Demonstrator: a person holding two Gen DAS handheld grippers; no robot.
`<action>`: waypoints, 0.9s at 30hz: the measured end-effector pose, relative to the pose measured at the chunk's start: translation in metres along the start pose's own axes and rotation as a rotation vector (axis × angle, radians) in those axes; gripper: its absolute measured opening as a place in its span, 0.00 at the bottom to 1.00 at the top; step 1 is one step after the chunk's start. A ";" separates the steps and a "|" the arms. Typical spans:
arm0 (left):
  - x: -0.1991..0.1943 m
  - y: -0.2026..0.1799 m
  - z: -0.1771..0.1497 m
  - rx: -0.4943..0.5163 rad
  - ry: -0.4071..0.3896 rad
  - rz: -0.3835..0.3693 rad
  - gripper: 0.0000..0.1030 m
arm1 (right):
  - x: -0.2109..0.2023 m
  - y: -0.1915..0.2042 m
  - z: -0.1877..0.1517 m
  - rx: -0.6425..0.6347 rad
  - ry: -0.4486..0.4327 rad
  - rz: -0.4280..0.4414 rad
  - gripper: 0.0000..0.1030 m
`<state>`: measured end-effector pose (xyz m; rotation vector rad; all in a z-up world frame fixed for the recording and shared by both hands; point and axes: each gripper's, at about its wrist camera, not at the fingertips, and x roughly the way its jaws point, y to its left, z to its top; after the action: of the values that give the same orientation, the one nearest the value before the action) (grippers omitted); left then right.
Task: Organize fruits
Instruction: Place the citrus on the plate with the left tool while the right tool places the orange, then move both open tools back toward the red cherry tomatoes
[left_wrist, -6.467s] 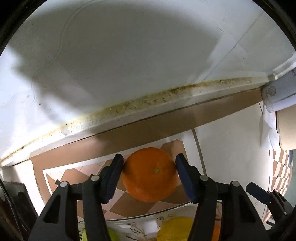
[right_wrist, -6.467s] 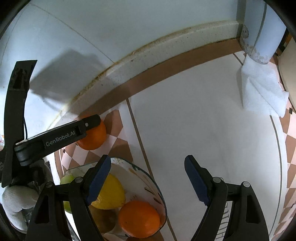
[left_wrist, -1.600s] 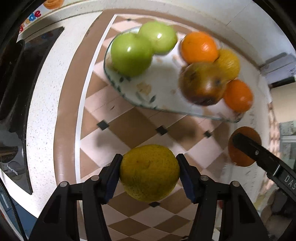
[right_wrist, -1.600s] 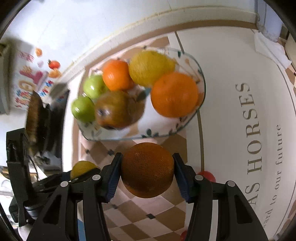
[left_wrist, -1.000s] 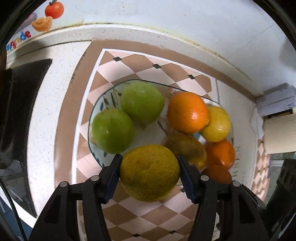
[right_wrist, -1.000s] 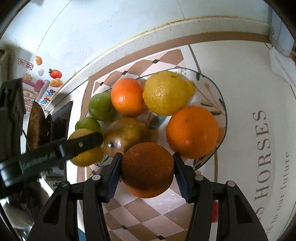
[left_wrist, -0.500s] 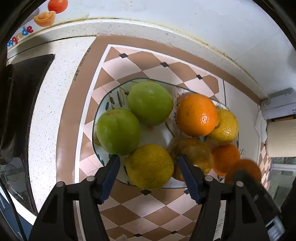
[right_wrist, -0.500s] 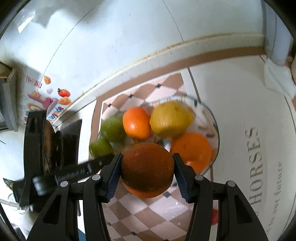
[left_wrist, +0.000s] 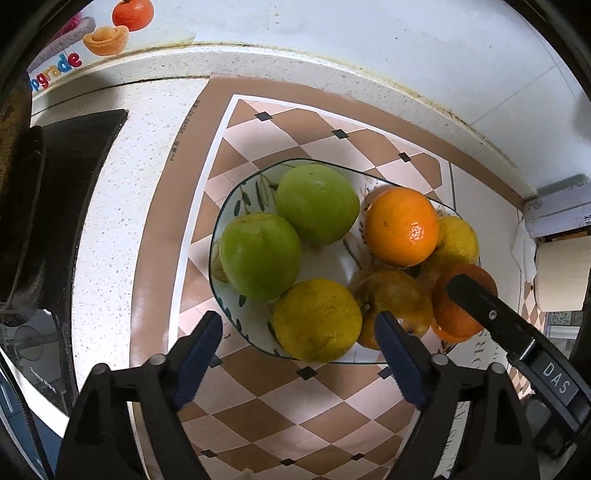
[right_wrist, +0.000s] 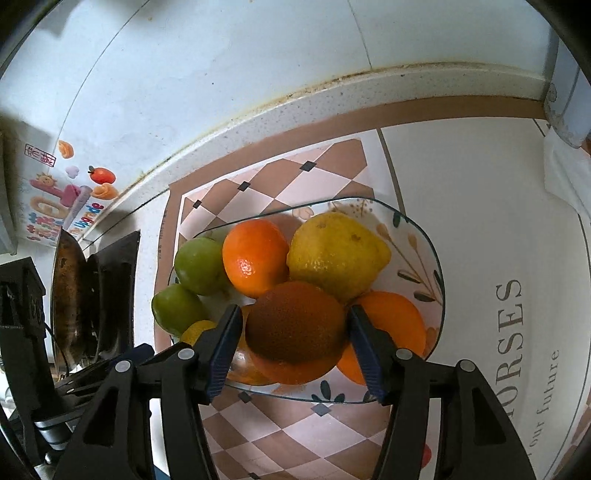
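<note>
A glass bowl (left_wrist: 216, 236) (right_wrist: 436, 266) on the checked mat holds two green apples (left_wrist: 258, 254), oranges (left_wrist: 400, 227), a lemon (right_wrist: 336, 251) and a brownish fruit (left_wrist: 395, 302). A yellow-green citrus (left_wrist: 317, 319) lies at the bowl's near rim. My left gripper (left_wrist: 297, 321) points straight down over it, jaws opening, pads well clear on both sides. A dark orange (right_wrist: 295, 321) (left_wrist: 454, 317) rests on the pile. My right gripper (right_wrist: 294, 317) straddles it with jaws opening, and a thin gap shows at the pads.
A black stove (left_wrist: 74, 184) with a dark pan (right_wrist: 68, 295) stands left of the mat. The tiled wall and its grimy ledge (left_wrist: 406, 88) run behind the bowl. A paper roll (left_wrist: 561, 273) hangs at the right. White mat with lettering (right_wrist: 509, 332) lies right of the bowl.
The left jaws spread and let the yellow-green citrus go into the bowl. The right gripper carried the dark orange over the bowl onto the pile, and its pads have begun to part.
</note>
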<state>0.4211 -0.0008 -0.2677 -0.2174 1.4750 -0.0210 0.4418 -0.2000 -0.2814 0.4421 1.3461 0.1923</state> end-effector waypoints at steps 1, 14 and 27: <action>0.000 0.000 -0.001 0.002 0.000 0.001 0.82 | 0.000 0.000 0.000 -0.003 -0.001 -0.003 0.60; -0.016 -0.005 -0.012 0.068 -0.052 0.063 0.86 | -0.041 0.003 -0.012 -0.058 -0.076 -0.132 0.92; -0.058 -0.010 -0.074 0.172 -0.145 0.088 0.86 | -0.096 0.009 -0.081 -0.160 -0.137 -0.308 0.92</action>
<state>0.3430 -0.0123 -0.2145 -0.0141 1.3293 -0.0593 0.3433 -0.2132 -0.2039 0.1076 1.2354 0.0133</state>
